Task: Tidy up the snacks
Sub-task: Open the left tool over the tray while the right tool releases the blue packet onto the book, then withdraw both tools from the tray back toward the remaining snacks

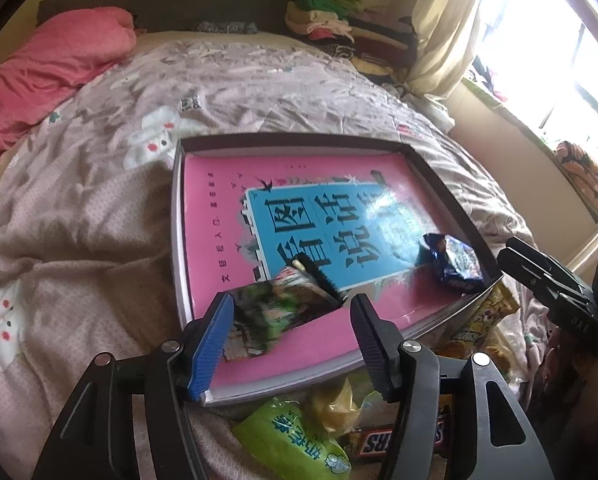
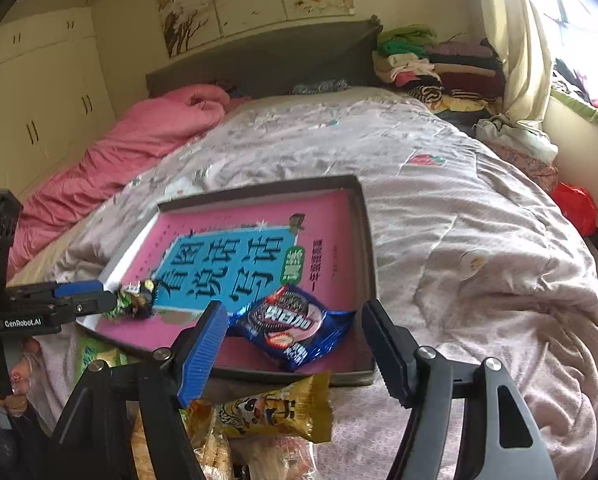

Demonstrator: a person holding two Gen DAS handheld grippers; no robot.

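Bedroom setting, folks: a wide bed [image 2: 439, 208] under a grey floral quilt, a pink blanket [image 1: 47, 68] bunched up at the far side, folded clothes [image 2: 439, 64] stacked by the headboard and bright window light washing out one edge.

On the quilt sits a shallow dark tray [image 1: 451, 184], its floor covered by a pink book [image 1: 219, 216] with a blue title panel. That is where the snacks are going, by the look of it.

Two are in. A blue cookie packet [image 2: 295, 328] lies flat near the tray's front corner, and the right gripper [image 2: 295, 354] hangs over it with jaws standing wide, pads clear of the wrapper on both sides. Across the tray, a green-and-dark snack pack [image 1: 267, 308] rests near the front edge; the left gripper [image 1: 291, 332] frames it with jaws parted and nothing pinched, so I read that as let go.

Now the leftovers! Just in front of the tray, on the quilt, a loose heap waits: a lime-green packet [image 1: 295, 436], a Snickers bar [image 1: 395, 440], a yellow wrapper with a cartoon face [image 2: 275, 412], and more crinkled packs beneath that I can't make out.

My call: early going, two placed and the bigger share yet to shift. Both tools are empty and free to reach for the pile.
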